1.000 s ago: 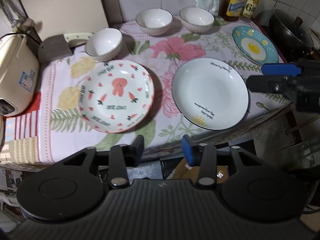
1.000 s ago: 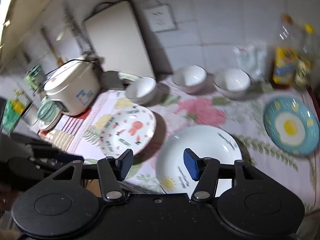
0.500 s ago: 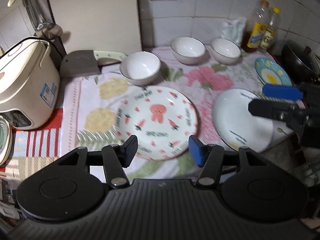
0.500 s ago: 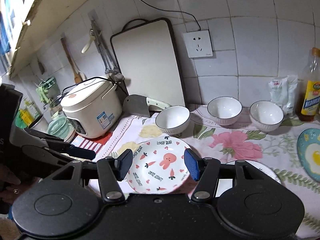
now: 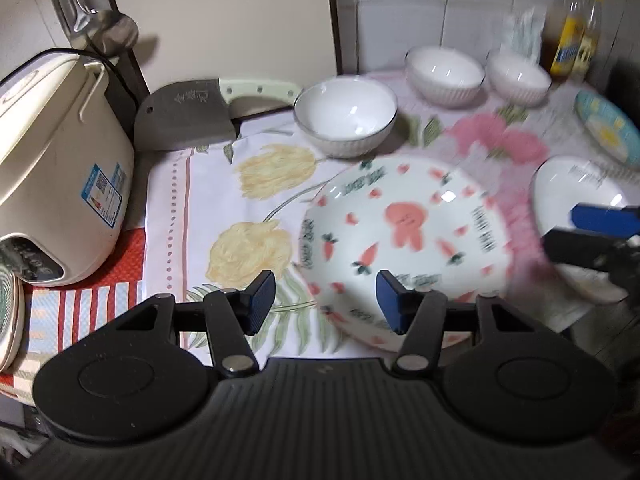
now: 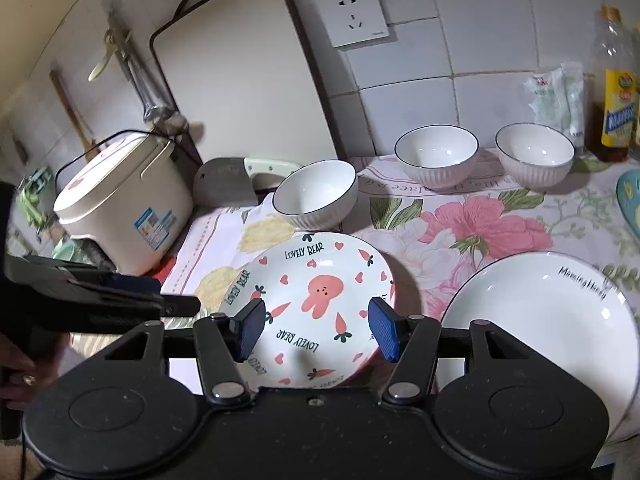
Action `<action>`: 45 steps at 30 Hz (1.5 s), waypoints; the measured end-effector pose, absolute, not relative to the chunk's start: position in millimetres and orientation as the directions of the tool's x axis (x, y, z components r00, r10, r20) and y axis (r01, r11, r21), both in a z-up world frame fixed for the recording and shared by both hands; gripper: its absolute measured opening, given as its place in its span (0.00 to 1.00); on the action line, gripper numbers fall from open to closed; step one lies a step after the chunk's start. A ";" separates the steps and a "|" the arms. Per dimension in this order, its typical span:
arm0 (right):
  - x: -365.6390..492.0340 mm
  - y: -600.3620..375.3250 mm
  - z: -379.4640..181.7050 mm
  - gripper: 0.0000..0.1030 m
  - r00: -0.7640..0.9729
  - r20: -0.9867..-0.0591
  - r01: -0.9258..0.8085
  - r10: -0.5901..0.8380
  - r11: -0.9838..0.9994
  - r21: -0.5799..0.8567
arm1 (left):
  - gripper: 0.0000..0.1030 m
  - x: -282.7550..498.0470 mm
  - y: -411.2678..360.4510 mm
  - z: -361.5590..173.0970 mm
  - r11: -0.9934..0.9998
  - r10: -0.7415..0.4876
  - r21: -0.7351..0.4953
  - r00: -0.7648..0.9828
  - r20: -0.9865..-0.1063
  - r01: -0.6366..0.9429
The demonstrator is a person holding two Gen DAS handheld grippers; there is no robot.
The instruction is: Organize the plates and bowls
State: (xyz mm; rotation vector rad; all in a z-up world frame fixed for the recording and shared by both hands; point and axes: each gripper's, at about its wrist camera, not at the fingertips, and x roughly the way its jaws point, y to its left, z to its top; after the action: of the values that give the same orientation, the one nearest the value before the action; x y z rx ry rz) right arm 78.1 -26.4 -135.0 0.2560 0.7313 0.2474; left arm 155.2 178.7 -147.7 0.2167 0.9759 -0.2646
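Observation:
A bunny-and-carrot plate (image 5: 404,240) (image 6: 316,304) lies near the table's front edge. A plain white plate (image 5: 576,208) (image 6: 536,320) lies to its right, and a blue egg plate (image 5: 608,128) (image 6: 630,200) sits far right. Three white bowls (image 5: 346,118) (image 5: 444,74) (image 5: 520,80) stand behind; they also show in the right wrist view (image 6: 316,196) (image 6: 436,156) (image 6: 534,154). My left gripper (image 5: 326,306) is open and empty over the bunny plate's near left edge. My right gripper (image 6: 316,330) is open and empty over the bunny plate.
A rice cooker (image 5: 52,168) (image 6: 124,200) stands at the left, a cleaver (image 5: 188,120) (image 6: 228,184) beside it. A cutting board (image 6: 240,68) leans on the tiled wall. Oil bottles (image 5: 568,32) (image 6: 616,92) stand at the back right. Floral cloth (image 5: 256,184) covers the table.
Both grippers have moved forward and closer to the table, toward the bunny plate. The left view has swung left. Both stay open.

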 end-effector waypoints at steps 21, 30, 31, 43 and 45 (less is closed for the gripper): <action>91.5 -2.2 -219.3 0.52 0.729 -0.666 0.092 0.157 0.942 0.323 | 0.24 208.3 206.4 -224.9 0.962 -0.238 -0.130 0.505 -0.830 0.241; 108.9 -6.7 -239.3 0.25 0.705 -0.693 0.188 0.149 0.903 0.385 | 0.18 210.8 211.3 -229.3 0.954 -0.290 -0.209 0.499 -0.816 0.213; 108.3 -5.3 -239.6 0.25 0.713 -0.688 0.191 0.137 0.906 0.379 | 0.18 210.7 211.8 -230.1 0.954 -0.294 -0.216 0.501 -0.814 0.209; 120.5 -18.4 -235.4 0.19 0.618 -0.758 0.289 0.207 0.837 0.464 | 0.20 215.9 205.7 -228.7 0.968 -0.245 -0.186 0.467 -0.850 0.170; 120.6 -18.7 -232.9 0.18 0.594 -0.771 0.301 0.230 0.825 0.478 | 0.20 217.7 206.9 -227.2 0.971 -0.235 -0.188 0.458 -0.857 0.148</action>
State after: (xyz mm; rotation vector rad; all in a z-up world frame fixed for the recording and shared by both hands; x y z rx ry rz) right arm 120.6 -18.7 -232.9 0.6232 0.9511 -0.0448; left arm 217.7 206.9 -227.2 -0.0908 1.0696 -0.2363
